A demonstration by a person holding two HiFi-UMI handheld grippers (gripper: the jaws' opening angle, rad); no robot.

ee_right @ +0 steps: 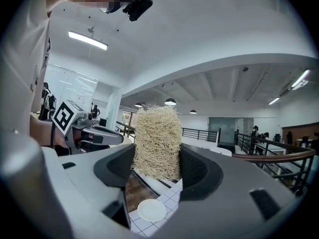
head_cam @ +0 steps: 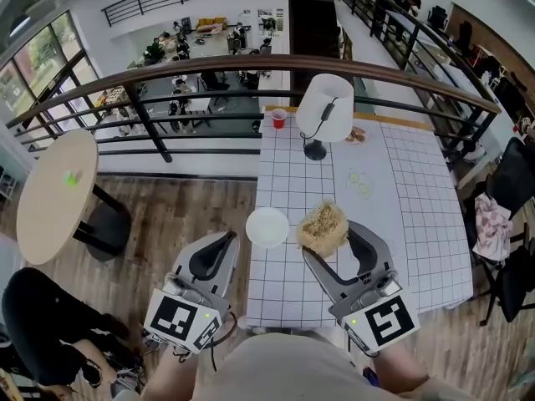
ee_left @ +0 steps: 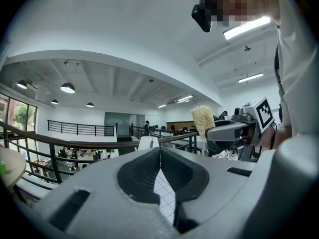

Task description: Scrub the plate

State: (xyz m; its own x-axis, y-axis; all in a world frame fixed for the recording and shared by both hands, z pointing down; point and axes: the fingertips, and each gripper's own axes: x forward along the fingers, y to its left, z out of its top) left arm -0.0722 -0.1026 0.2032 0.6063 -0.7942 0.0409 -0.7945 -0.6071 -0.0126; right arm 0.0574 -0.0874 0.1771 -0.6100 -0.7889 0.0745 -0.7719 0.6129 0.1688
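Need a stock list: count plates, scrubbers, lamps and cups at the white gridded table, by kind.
White round plate: 1
Tan fibrous scrubber: 1
White-shaded table lamp: 1
Small red cup: 1
Total: 4

Grid-lined white bench carrying a few things.
White plate is lying at its left edge; lamp and red cup are standing at the far end; two small pale discs are sitting mid-bench.
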